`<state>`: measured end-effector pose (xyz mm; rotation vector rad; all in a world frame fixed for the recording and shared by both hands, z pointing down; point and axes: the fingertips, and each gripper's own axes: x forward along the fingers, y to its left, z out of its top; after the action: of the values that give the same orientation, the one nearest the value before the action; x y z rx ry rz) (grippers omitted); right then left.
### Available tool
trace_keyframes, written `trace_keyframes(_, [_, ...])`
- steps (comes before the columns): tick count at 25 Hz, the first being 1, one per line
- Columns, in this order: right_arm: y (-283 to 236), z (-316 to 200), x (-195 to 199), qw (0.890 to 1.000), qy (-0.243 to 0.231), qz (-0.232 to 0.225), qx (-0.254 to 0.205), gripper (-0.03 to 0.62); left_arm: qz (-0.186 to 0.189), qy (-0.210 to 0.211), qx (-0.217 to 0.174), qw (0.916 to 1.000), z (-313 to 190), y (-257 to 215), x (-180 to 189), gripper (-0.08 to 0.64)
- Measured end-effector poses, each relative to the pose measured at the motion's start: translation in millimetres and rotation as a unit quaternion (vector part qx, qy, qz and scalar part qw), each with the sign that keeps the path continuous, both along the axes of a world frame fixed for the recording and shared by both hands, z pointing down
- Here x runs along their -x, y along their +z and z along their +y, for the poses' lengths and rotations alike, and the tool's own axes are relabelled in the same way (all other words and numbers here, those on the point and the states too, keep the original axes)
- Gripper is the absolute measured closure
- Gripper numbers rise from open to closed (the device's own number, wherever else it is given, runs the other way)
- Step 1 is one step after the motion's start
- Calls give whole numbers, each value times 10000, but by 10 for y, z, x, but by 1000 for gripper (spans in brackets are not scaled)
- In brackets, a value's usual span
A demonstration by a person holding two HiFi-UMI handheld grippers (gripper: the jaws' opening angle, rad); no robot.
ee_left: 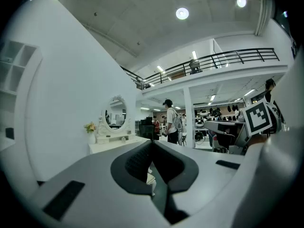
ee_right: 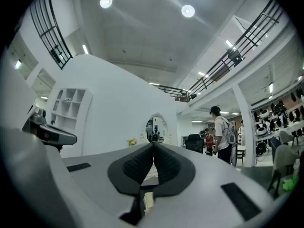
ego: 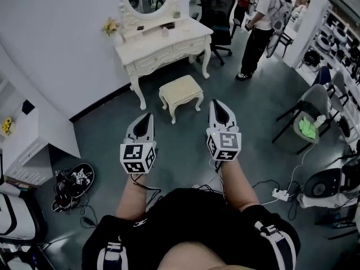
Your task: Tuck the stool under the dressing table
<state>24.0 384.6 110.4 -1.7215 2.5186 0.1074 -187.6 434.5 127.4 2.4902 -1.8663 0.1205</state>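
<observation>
Stool (ego: pixel 181 91) sits just before the dressing table (ego: pixel 163 44), untucked; left gripper (ego: pixel 149 116) and right gripper (ego: pixel 216 103), both closed empty, should reach it next.

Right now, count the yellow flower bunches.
2. One flower bunch stands on the dressing table's left end; the other sits on the white shelf unit at far left. More may be hidden.

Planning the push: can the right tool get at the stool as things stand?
Likely yes, after a step closer. Only bare floor lies between the right tool, shut and empty, and the stool, which stands out in front of the dressing table. Nothing blocks the way.
</observation>
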Motion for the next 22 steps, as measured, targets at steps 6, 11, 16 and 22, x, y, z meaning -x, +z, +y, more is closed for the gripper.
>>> trace_keyframes(6, [4, -150, -156, 10000, -78, -15, 33, 578, 58, 55, 1, 10000, -170, -11, -198, 541])
trace_keyframes(11, [30, -275, -361, 10000, -68, -42, 36, 577, 43, 155, -10, 9999, -270, -5, -467, 541])
trace_keyframes(16, [8, -379, -559, 9998, -155, -87, -67, 577, 66, 106, -17, 9999, -389, 30, -672, 541])
trace_keyframes(22, [64, -521, -748, 9996, -240, -139, -56, 577, 116, -5, 15, 9999, -491, 154, -887, 541])
